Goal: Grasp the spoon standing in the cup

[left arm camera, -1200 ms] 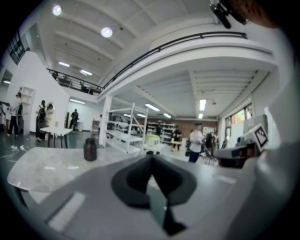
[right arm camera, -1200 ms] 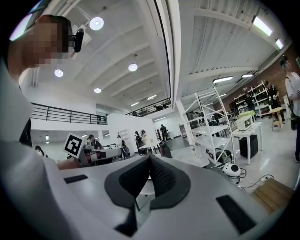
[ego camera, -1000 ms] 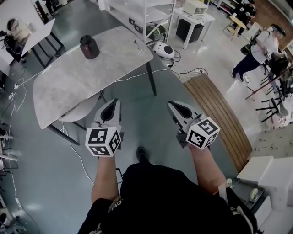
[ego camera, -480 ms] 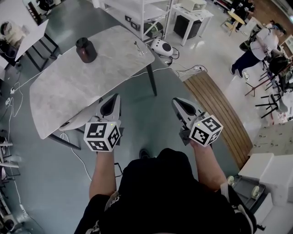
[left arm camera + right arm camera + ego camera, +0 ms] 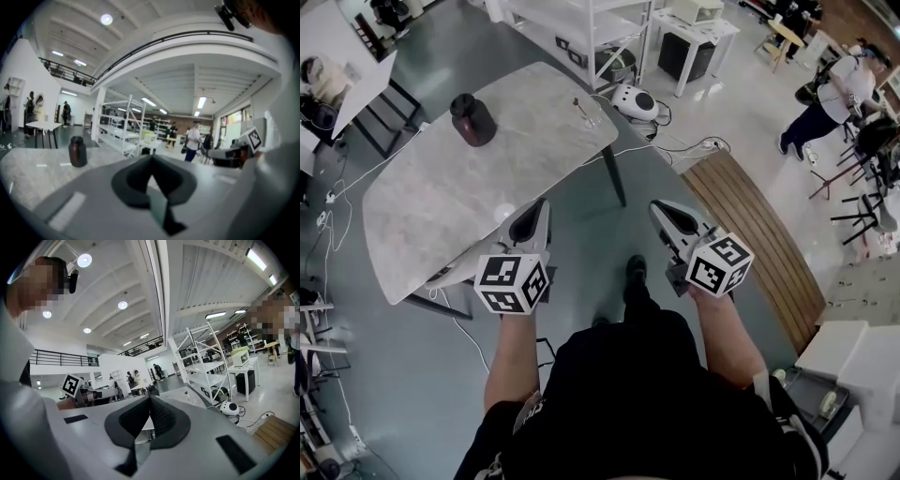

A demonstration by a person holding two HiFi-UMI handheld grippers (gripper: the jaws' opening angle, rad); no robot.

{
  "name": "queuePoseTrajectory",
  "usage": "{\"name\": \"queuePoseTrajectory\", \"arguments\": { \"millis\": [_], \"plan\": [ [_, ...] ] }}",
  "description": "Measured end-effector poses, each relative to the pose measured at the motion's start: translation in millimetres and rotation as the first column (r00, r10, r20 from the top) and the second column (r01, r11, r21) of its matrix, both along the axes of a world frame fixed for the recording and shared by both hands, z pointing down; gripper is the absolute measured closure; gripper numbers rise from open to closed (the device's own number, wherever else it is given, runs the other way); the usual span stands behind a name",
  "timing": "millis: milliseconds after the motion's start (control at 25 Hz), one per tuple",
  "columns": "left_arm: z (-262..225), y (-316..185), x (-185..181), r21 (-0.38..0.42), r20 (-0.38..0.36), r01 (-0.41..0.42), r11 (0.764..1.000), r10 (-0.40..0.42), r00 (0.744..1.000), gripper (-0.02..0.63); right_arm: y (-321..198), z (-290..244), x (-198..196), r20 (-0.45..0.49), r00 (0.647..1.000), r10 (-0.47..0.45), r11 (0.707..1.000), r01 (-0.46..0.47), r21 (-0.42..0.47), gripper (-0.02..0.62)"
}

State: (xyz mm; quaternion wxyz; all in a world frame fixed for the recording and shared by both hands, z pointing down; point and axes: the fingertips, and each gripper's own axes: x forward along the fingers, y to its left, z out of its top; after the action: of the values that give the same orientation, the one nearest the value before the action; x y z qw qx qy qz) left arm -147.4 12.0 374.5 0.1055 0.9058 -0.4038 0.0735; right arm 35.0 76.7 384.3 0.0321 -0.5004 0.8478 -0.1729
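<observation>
Grippers in both your hands have the jaws pressed together, and nothing is between them. Your left gripper (image 5: pixel 538 210) points toward the marble table (image 5: pixel 431 202), and its tip is just over the near edge. Your right gripper (image 5: pixel 662 208) is over the grey floor, to the right of the table leg (image 5: pixel 612 169) and apart from the table.

The spoon (image 5: pixel 579 100) stands in a clear glass cup (image 5: pixel 590 113) near the far right corner of the table, well apart from both grippers. A dark jar (image 5: pixel 473 120) with a lid stands on the far left part of the same table, apart from the cup. Behind the table you can see a white shelf rack (image 5: pixel 581 28), and a white rounded device (image 5: pixel 635 101) lies on the floor beside it. Another person (image 5: pixel 825 98) stands far to the right.
</observation>
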Motion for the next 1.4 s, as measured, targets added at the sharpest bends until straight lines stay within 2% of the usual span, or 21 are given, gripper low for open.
{"name": "queuePoseTrajectory", "arguments": {
  "millis": [200, 520, 840, 1040, 1400],
  "plan": [
    [7, -43, 18, -0.014, 0.001, 0.028, 0.999, -0.028, 1.000, 0.598, -51, 5, 15, 0.005, 0.999, -0.042, 0.999, 0.042, -0.005, 0.600],
    [11, -121, 75, -0.041, 0.015, 0.064, 0.997, -0.064, 0.998, 0.597, -134, 15, 64, 0.023, 0.995, -0.096, 0.994, 0.097, -0.042, 0.600],
    [6, -178, 126, -0.053, 0.042, 0.097, 0.994, -0.094, 0.995, 0.598, -193, 21, 108, 0.059, 0.987, -0.149, 0.986, 0.152, -0.061, 0.600],
    [1, -189, 138, -0.032, 0.059, 0.126, 0.991, -0.124, 0.990, 0.597, -209, 20, 111, 0.071, 0.978, -0.198, 0.978, 0.202, -0.048, 0.600],
    [16, -227, 134, -0.066, 0.060, 0.150, 0.987, -0.146, 0.987, 0.597, -245, 25, 100, 0.069, 0.966, -0.247, 0.965, 0.252, -0.071, 0.600]
  ]
}}
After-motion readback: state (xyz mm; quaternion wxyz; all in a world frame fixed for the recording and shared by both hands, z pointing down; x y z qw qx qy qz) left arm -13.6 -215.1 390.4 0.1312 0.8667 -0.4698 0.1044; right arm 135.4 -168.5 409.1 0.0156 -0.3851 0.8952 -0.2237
